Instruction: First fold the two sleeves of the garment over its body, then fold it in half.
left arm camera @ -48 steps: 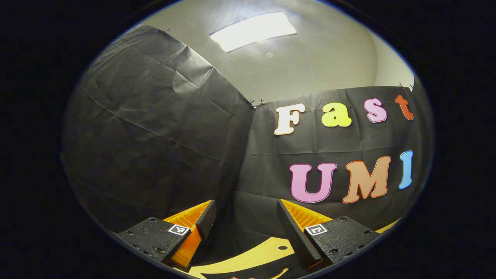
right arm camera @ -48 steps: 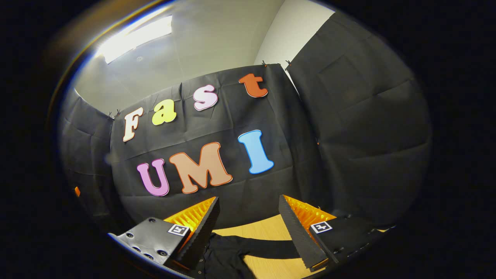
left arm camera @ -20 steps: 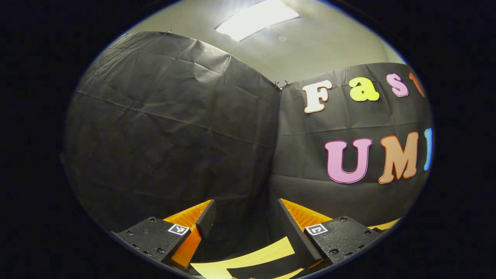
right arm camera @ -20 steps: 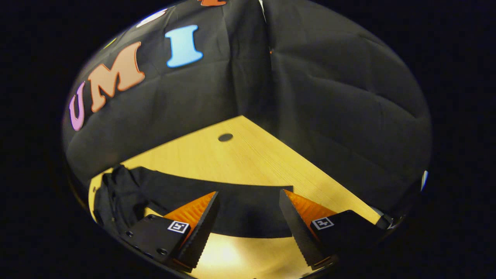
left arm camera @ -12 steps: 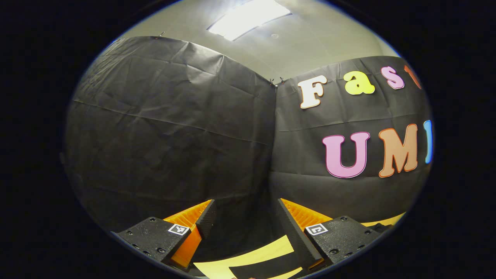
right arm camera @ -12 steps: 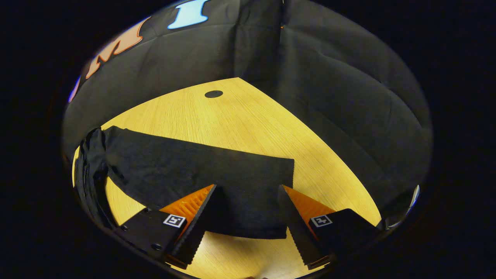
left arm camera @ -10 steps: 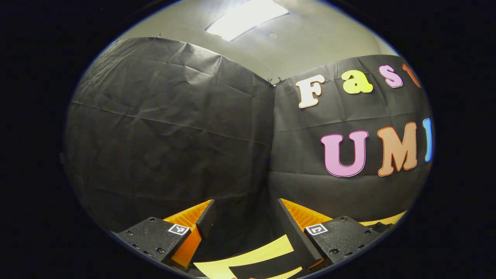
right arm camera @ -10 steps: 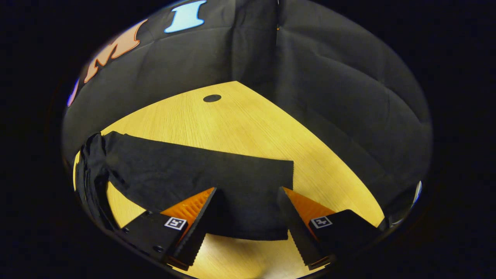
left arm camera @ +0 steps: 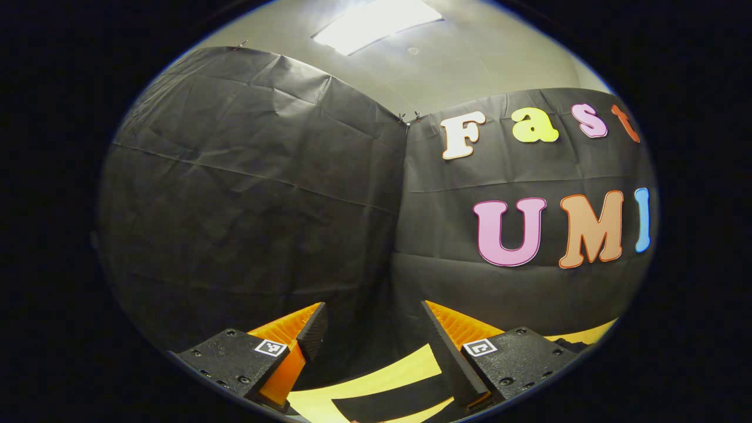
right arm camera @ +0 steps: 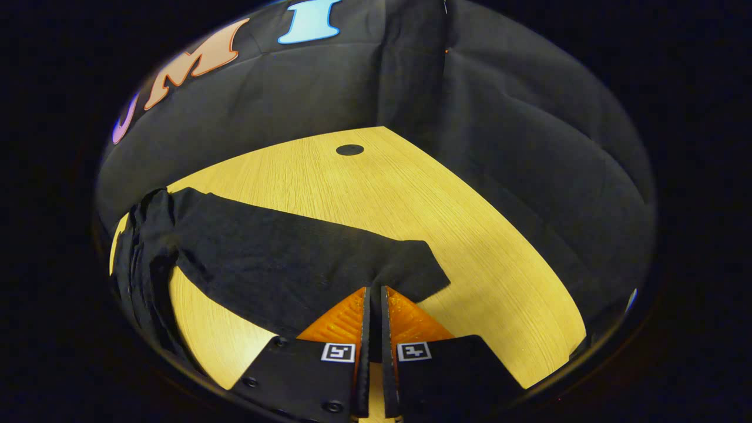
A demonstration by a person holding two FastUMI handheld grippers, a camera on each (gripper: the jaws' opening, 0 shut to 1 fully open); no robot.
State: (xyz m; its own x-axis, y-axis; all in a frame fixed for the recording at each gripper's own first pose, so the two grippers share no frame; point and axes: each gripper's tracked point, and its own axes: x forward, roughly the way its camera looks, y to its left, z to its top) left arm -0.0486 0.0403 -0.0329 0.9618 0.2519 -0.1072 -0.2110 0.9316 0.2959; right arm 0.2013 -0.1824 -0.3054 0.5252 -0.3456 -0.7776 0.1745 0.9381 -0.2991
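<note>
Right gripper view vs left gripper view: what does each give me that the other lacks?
Right gripper view: the right gripper shut on the black sleeve, which is bunched at the pinch, and a dark hole in the table. Left gripper view: the left gripper open and raised, the ceiling light. Shared: wooden table, black garment fabric, black cloth wall.

Black garment (right arm camera: 258, 258) flat on table; sleeve outstretched.

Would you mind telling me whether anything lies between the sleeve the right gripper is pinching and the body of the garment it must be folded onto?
Nothing visible does. The right gripper is shut on the sleeve, and only bare table borders it toward the garment's body.
</note>
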